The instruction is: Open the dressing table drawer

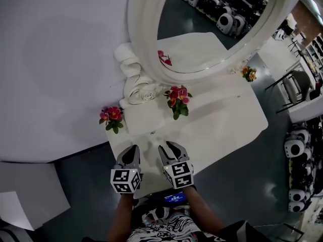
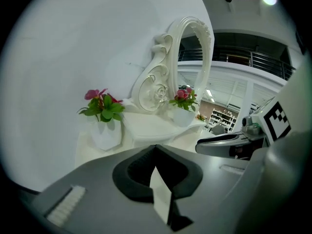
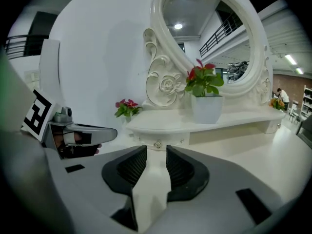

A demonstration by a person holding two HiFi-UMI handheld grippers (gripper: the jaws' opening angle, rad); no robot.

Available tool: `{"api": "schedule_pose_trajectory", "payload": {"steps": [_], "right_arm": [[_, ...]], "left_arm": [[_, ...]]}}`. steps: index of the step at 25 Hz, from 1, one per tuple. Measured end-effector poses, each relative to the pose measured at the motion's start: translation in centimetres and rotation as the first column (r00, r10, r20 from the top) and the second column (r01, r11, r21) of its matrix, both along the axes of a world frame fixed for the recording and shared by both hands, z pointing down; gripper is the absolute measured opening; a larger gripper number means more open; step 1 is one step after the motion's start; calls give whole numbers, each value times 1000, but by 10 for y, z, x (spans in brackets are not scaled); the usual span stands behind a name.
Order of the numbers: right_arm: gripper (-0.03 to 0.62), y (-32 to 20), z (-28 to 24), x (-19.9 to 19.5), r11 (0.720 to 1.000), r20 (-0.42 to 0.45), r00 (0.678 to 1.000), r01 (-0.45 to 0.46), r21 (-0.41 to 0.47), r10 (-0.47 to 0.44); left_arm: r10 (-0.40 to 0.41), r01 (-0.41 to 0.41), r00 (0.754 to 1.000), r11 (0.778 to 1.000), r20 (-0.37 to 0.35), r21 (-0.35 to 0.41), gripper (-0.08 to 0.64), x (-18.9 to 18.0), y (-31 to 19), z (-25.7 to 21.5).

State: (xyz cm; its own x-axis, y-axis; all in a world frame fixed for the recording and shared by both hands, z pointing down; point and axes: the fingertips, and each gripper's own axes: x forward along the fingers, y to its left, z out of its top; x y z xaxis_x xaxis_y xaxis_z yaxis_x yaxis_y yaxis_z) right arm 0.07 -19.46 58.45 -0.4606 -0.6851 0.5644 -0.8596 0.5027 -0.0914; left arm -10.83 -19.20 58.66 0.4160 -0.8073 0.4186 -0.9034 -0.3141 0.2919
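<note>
Holding two grippers side by side over the front edge of a white dressing table's worktop (image 1: pixel 227 120), I see each one at the edge of the other's view.

My left gripper (image 2: pixel 155 146) has its jaws clenched, tip against tip, with nothing between them. My right gripper (image 3: pixel 156 151) has its jaws released. There is a clear gap between the ribbed black pads (image 3: pixel 130 165), and nothing in that gap touches them.

Straight ahead through the gap, beyond the tips and apart from them, is the drawer (image 3: pixel 168 139). It is a shallow, curved white front under a raised shelf (image 3: pixel 229 121), with a small round knob (image 3: pixel 157 144) at its middle. The front looks flush with the shelf, so the drawer is closed.

Above and to the right of my right jaws, a white pot of red flowers (image 3: pixel 206 108) stands on the shelf. Ahead and to the left of those jaws, further back, sits a smaller bunch of pink flowers (image 3: pixel 126 107). That same bunch lies ahead and to the left of my left jaws.

Behind the shelf, an oval mirror (image 3: pixel 209 38) in a carved white frame rises high above both pairs of jaws.
</note>
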Motion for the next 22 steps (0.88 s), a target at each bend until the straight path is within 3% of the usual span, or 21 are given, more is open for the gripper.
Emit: {"api": "schedule_pose_trajectory", "payload": {"steps": [5, 14, 22], "right_arm": [[140, -20, 26, -18, 998, -10, 999, 47, -32, -48], [172, -52, 54, -36, 995, 2, 998, 67, -73, -67], [104, -60, 56, -42, 992, -3, 995, 101, -69, -101]], "left_arm": [[-7, 8, 1000, 998, 12, -55, 2, -6, -12, 24], [12, -10, 1000, 997, 23, -82, 2, -4, -34, 38], [29, -26, 999, 995, 23, -100, 2, -2, -32, 44]]}}
